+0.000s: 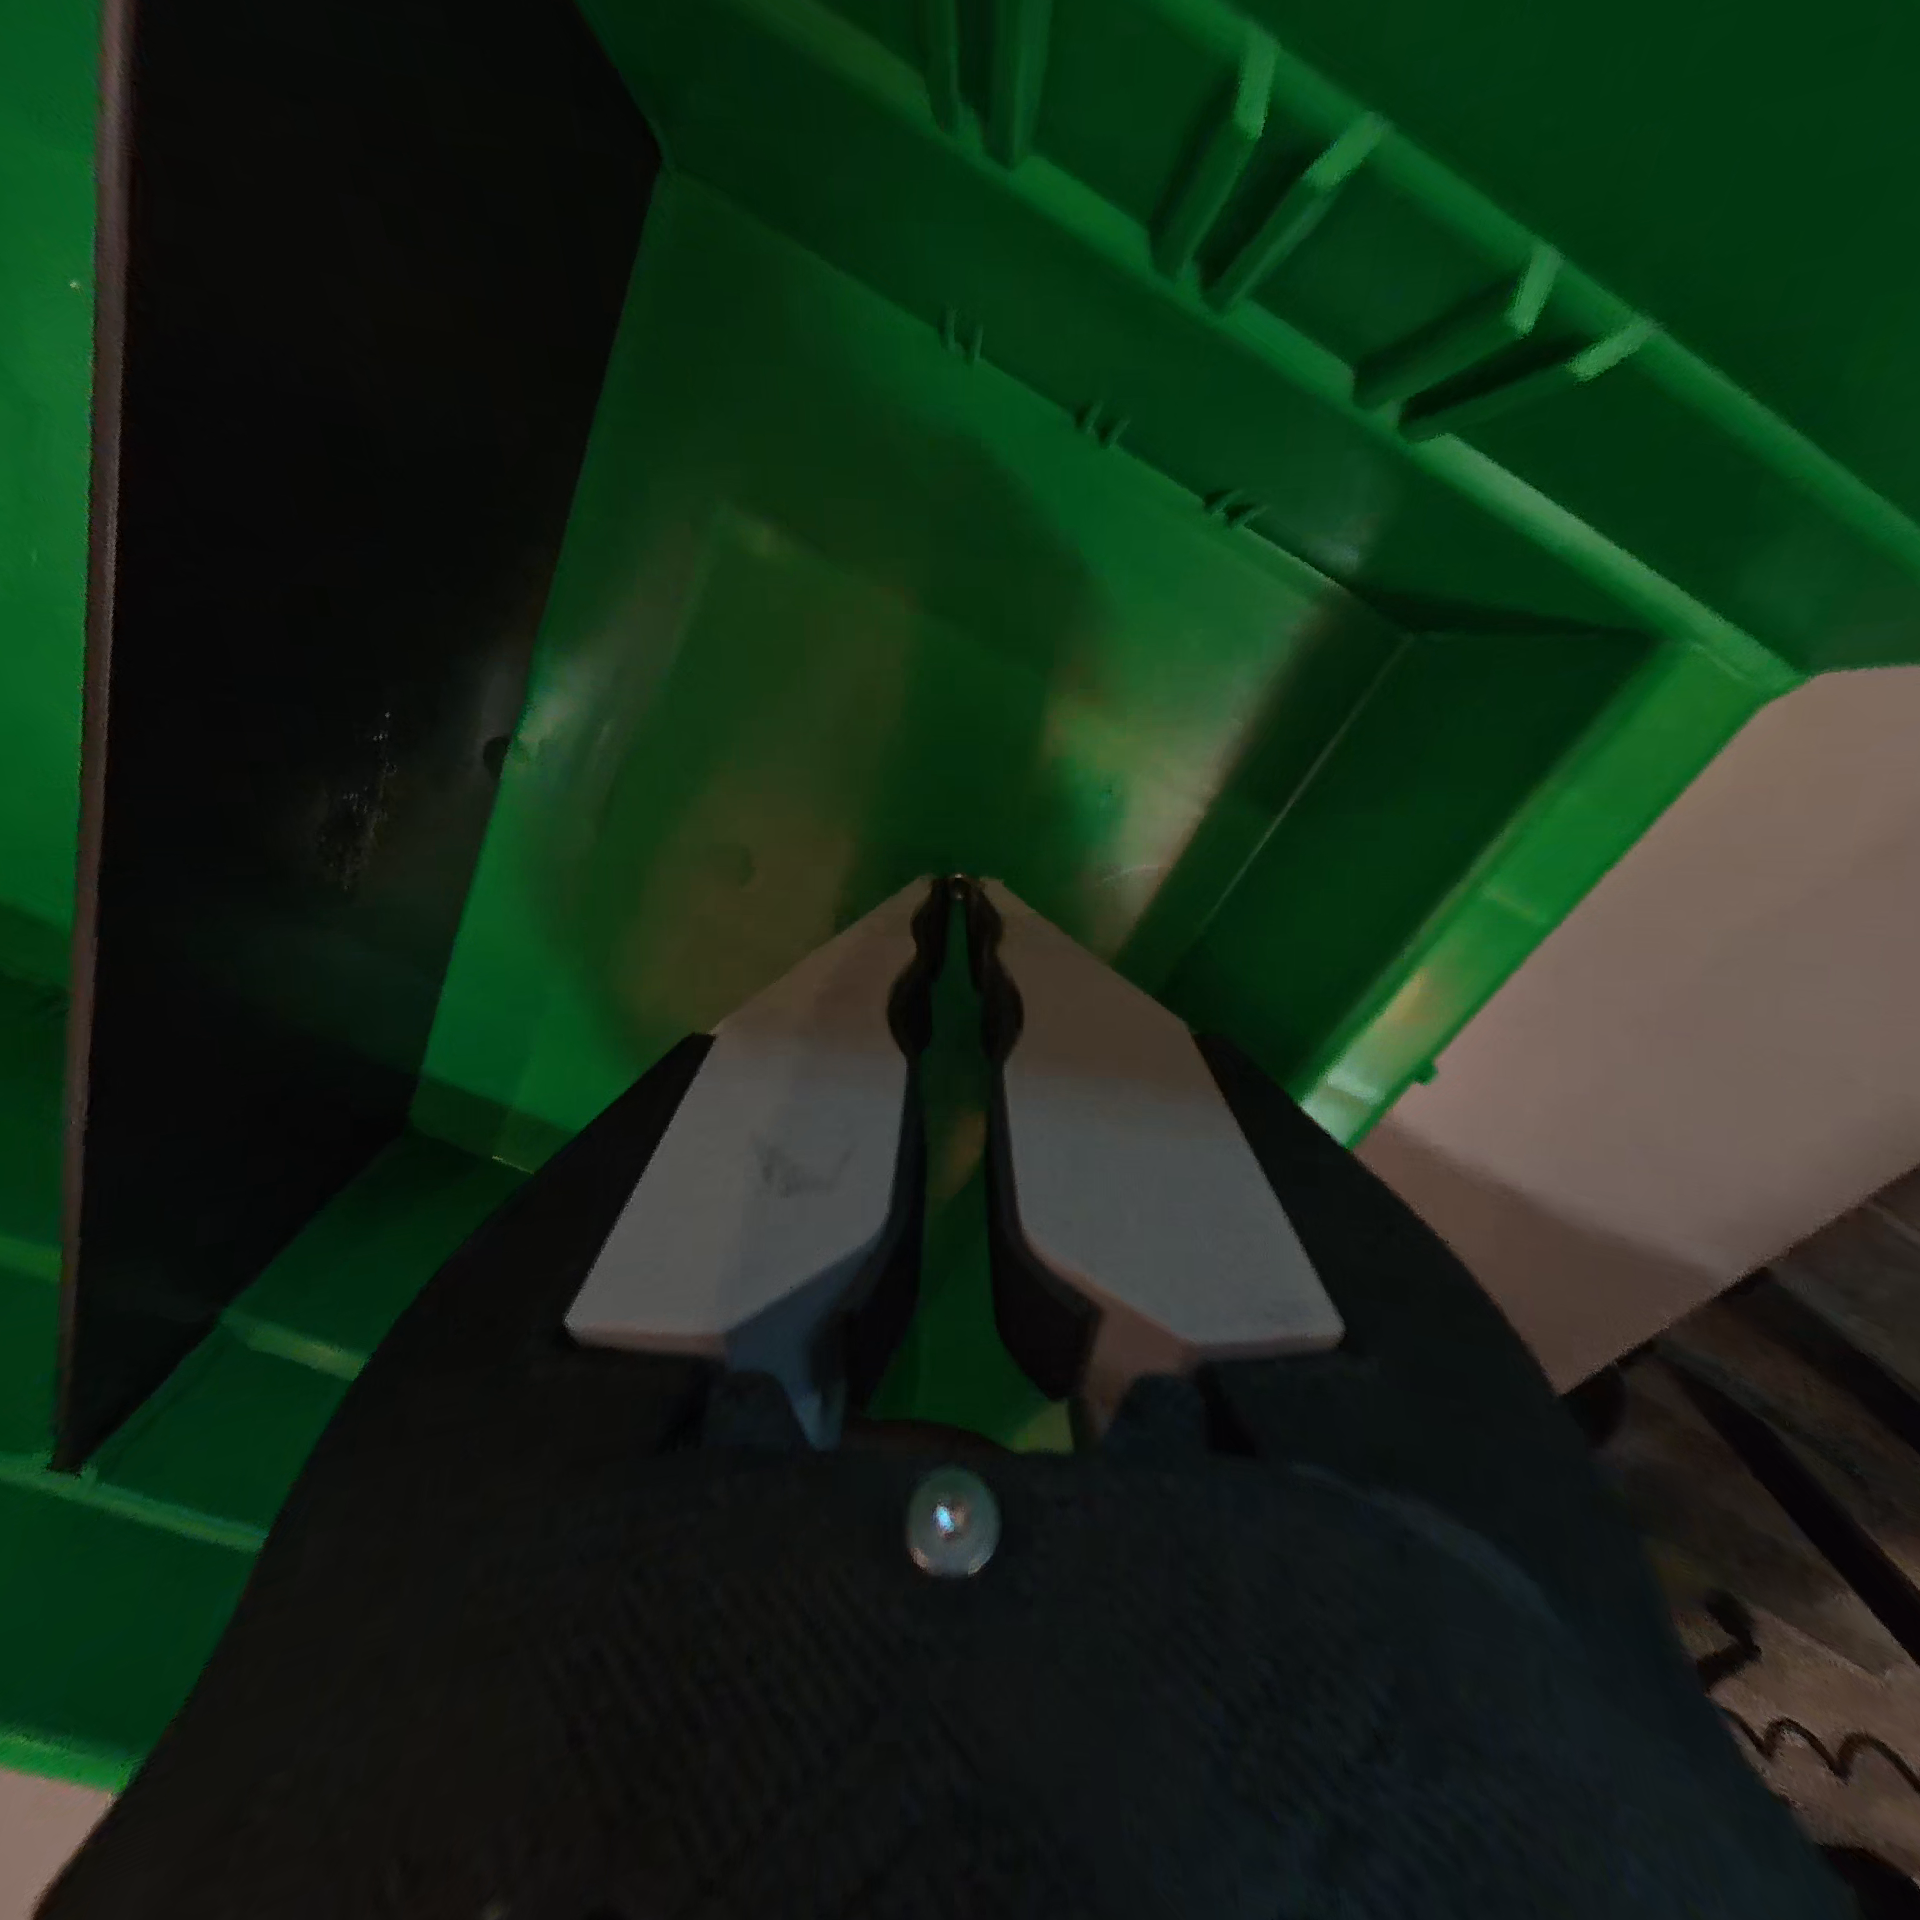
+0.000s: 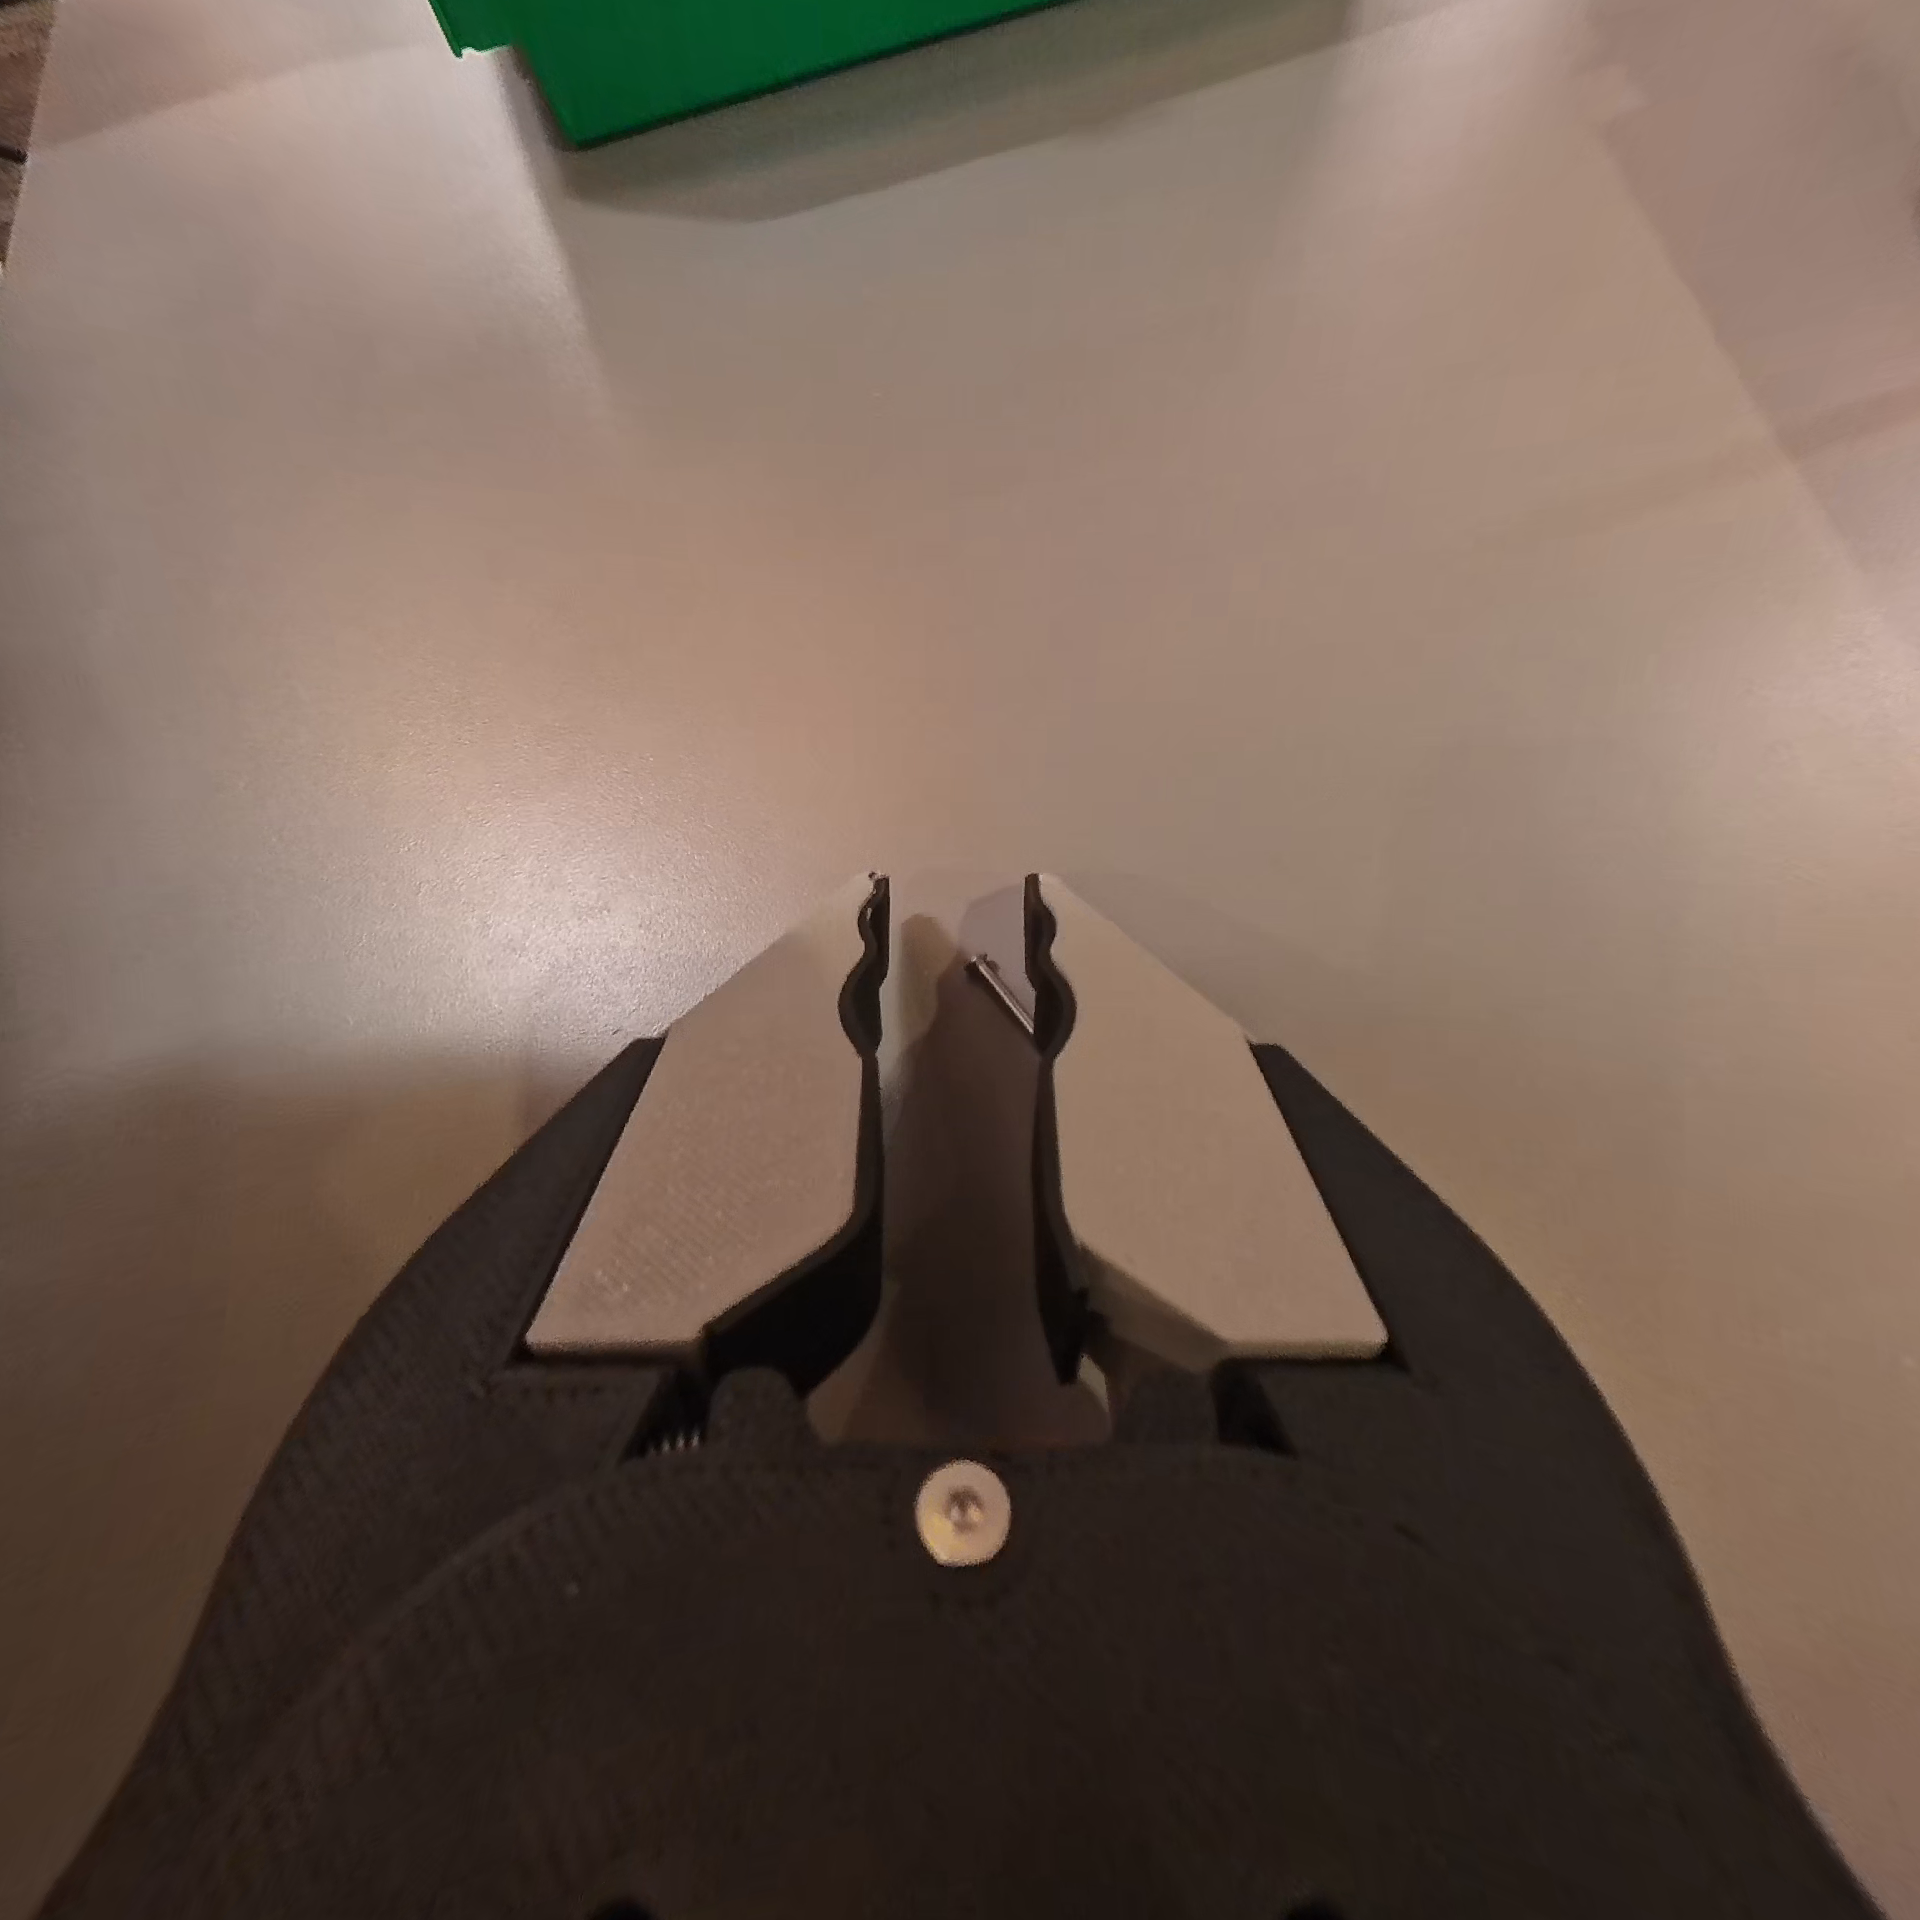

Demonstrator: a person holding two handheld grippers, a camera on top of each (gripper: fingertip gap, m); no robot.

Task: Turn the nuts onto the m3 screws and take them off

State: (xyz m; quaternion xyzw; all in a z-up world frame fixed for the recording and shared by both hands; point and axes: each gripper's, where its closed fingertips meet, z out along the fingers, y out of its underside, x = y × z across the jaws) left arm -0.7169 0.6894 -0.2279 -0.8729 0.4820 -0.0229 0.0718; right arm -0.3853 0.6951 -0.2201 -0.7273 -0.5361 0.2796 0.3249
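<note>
My left gripper reaches down into a green plastic bin. Its jaws are closed to a hairline gap on a tiny glinting metal piece, which looks like a nut, right at the bin floor. My right gripper is open and hovers low over a pale table. A small thin screw lies slanted between the fingers, close against the inner side of the right finger. I cannot tell whether it touches the finger. Nothing is gripped there.
In the left wrist view the bin's ribbed rim runs across the top right and a dark divider stands at the left. The table edge and a dark floor show at the right. In the right wrist view a green bin sits at the far top. The tips of one gripper are about 35 centimeters away from the tips of the other.
</note>
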